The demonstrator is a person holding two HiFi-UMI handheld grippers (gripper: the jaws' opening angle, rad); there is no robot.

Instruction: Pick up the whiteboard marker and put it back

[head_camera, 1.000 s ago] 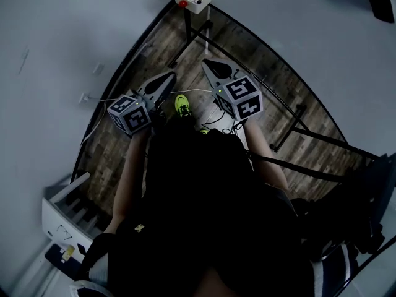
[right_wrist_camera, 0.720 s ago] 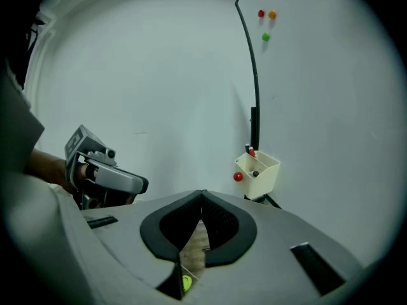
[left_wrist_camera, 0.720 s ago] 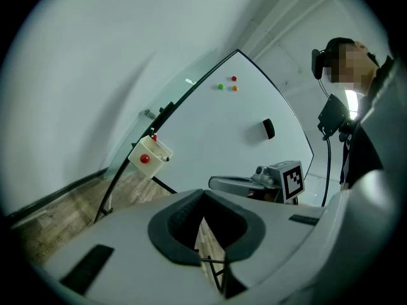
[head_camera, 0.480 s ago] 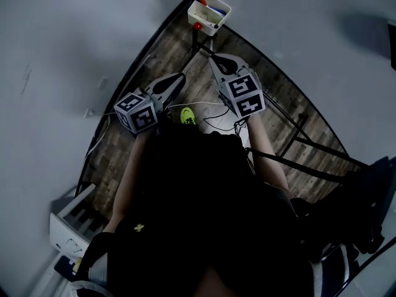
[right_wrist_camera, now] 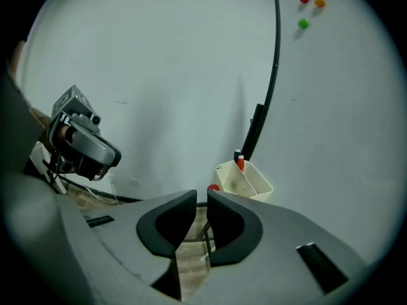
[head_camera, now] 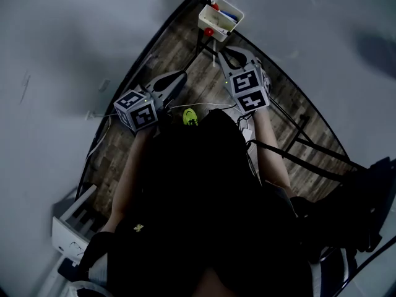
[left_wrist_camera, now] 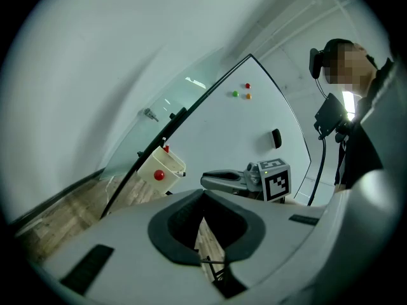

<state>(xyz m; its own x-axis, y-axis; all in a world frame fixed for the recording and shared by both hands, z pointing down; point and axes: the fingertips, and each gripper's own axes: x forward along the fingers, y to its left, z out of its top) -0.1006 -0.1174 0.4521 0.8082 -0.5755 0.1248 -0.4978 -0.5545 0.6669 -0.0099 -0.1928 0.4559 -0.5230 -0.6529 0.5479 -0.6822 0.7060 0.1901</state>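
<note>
Both forearms reach forward from the person's dark-clothed body. The right gripper [head_camera: 237, 54] points at the white marker holder [head_camera: 221, 18], nose tilted down, its tips near the holder. The left gripper [head_camera: 178, 77] lies closer to level and farther from the holder, off to the side of the right one, also aimed toward it.

In the right gripper view the right gripper's jaws stand a narrow slit apart, having just been opening, and only wood floor shows through the gap. The holder [right_wrist_camera: 245, 180] sits just above and to the right of the tips. In the left gripper view the left gripper [left_wrist_camera: 203, 194] has its tips pressed together with nothing between them.

The whiteboard markers [right_wrist_camera: 240, 162] stand upright in the holder, untouched by either gripper. The right gripper view shows a red-capped one beside a dark one; the head view shows a blue one lying across the holder's top.

Only the left gripper view takes in the wide whiteboard [left_wrist_camera: 254, 126] past the holder, with a black eraser [left_wrist_camera: 276, 138] on it and a person's dark torso [left_wrist_camera: 362, 145] at the far side. The three small magnets [left_wrist_camera: 247, 86], red, green and orange, show well above the holder in both gripper views but not from the head. The round red magnet [head_camera: 209, 31] on the holder's front shows in all three views.
</note>
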